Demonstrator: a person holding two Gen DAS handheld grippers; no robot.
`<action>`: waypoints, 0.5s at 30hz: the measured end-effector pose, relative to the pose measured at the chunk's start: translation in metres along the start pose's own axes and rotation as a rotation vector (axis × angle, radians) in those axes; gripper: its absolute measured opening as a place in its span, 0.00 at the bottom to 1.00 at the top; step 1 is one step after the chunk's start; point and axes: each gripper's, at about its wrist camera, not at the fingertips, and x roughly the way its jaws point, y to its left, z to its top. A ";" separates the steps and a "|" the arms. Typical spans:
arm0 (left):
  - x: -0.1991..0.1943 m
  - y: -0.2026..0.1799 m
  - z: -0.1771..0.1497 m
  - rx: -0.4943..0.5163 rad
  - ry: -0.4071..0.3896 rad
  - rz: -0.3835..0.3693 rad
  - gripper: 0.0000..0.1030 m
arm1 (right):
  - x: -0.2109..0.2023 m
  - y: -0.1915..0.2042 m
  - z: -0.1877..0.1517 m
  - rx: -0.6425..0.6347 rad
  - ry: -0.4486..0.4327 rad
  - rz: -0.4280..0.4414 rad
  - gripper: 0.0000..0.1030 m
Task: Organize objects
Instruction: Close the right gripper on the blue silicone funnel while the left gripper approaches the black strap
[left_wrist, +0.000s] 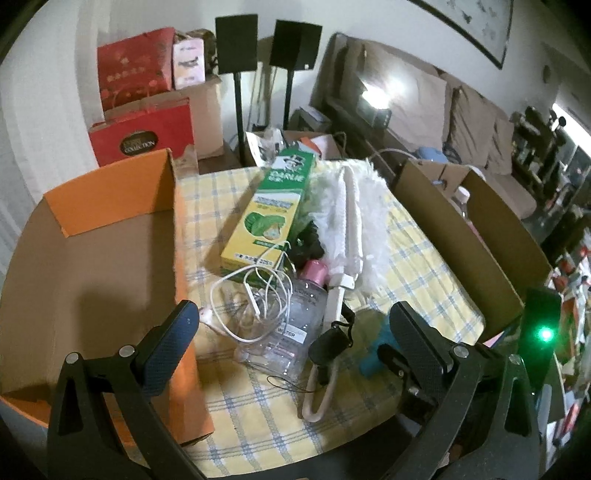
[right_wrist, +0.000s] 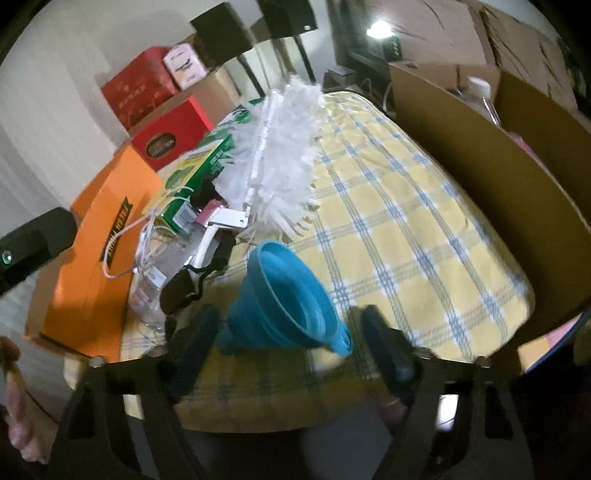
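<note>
A blue collapsible funnel (right_wrist: 288, 299) lies on its side on the yellow plaid tablecloth (right_wrist: 406, 240). My right gripper (right_wrist: 290, 341) straddles it, open; the fingers sit close at the spout and the rim, and a thin gap shows at the right one. My left gripper (left_wrist: 295, 332) is open wide above a clear pink-capped bottle (left_wrist: 295, 325) and a tangled white earphone cable (left_wrist: 255, 295), holding nothing. Behind them lie a green toothpaste box (left_wrist: 273, 210) and a white fluffy duster (left_wrist: 354, 206). The funnel (left_wrist: 369, 362) peeks from behind my left gripper's right finger.
An open orange box (left_wrist: 110, 258) stands at the table's left edge and a tall brown cardboard box (left_wrist: 461, 229) at its right. A black strap with a small pouch (left_wrist: 328, 343) lies by the bottle. Red gift bags (left_wrist: 140, 133) and speaker stands (left_wrist: 236, 48) are behind the table.
</note>
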 end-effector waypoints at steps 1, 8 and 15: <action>0.002 0.000 -0.001 0.002 0.004 0.006 1.00 | -0.001 0.001 0.001 -0.014 -0.006 0.009 0.62; 0.014 -0.002 -0.005 0.013 0.027 -0.017 1.00 | -0.009 -0.004 0.009 -0.082 -0.048 -0.047 0.61; 0.032 -0.029 -0.019 0.150 0.053 0.000 0.97 | -0.022 -0.030 0.016 -0.008 -0.066 -0.031 0.61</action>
